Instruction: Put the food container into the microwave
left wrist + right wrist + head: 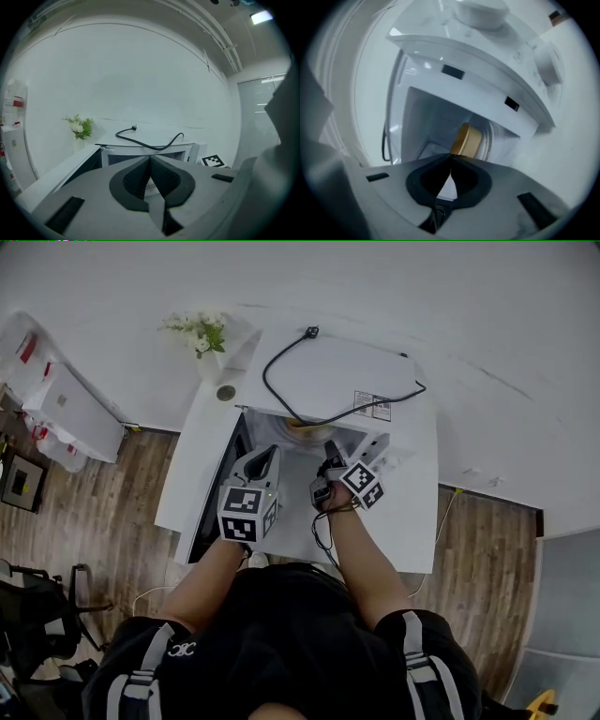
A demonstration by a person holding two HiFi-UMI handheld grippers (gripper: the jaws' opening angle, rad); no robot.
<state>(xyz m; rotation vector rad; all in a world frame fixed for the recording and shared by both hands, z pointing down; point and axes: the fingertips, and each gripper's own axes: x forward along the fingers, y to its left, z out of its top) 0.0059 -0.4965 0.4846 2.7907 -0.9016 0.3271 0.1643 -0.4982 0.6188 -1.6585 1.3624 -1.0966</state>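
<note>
- White wall and a wood floor (103,502) frame a white bench (412,521), which carries the microwave (347,371) with its door (214,498) swung open to the left.
- The food container (468,140) already sits inside the microwave cavity, towards the back. It is a tan, round-sided tub, and nothing grips it.
- Judging by its look, it is a light, fairly stiff takeaway tub with smooth walls that could slip under a narrow pinch. Any contents would slosh if it were tipped.
- If it needs shifting, the best hold would be across the rim or low on the side wall, with the tub kept level. I cannot tell whether a lid is fitted.
- The right tongs (451,159) are pressed together with nothing between them. They sit at the mouth of the microwave, with the container just beyond their tips.
- The left tongs (150,161) are also pressed together and empty. They are in front of the microwave, between its open door and the right tongs.
- A black power cord (281,401) lies looped on top of the microwave, unplugged.
- A small pot of flowers (199,331) stands by the wall, just left of the microwave's back corner.
- By my reading the placing is done, and closing the door is probably what remains.
</note>
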